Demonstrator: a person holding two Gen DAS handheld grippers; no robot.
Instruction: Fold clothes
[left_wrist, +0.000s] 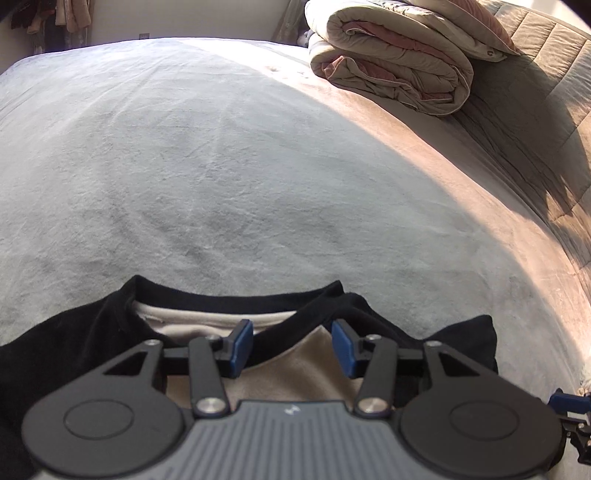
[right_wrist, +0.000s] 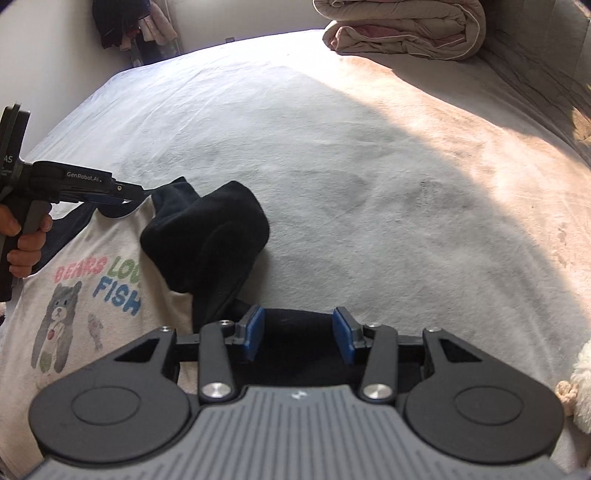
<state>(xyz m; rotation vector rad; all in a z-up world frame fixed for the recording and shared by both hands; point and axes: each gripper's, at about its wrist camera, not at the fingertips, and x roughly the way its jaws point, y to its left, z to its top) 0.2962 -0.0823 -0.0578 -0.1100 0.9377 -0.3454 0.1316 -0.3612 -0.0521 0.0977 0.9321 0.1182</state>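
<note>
I counted one shirt (right_wrist: 92, 295), cream-bodied with black sleeves and collar, lying on the bed (right_wrist: 369, 177) near its close edge, print side up with a bear, two small fish and the words "BEARS LOVE FISH". One black sleeve (right_wrist: 207, 236) was flopped over in a loose fold beside the print. One folded duvet (left_wrist: 399, 62) sat at the far corner of the bed, well apart from the shirt. My left hand-held gripper (left_wrist: 291, 345) hovered over the neckline (left_wrist: 236, 295), its two blue pads spread, gripping nothing. My right hand-held gripper (right_wrist: 299, 334) sat low over black fabric at the shirt's near side, released as well, pads apart. In the right wrist view I saw fingers (right_wrist: 29, 243) wrapped around the left tool's handle.
</note>
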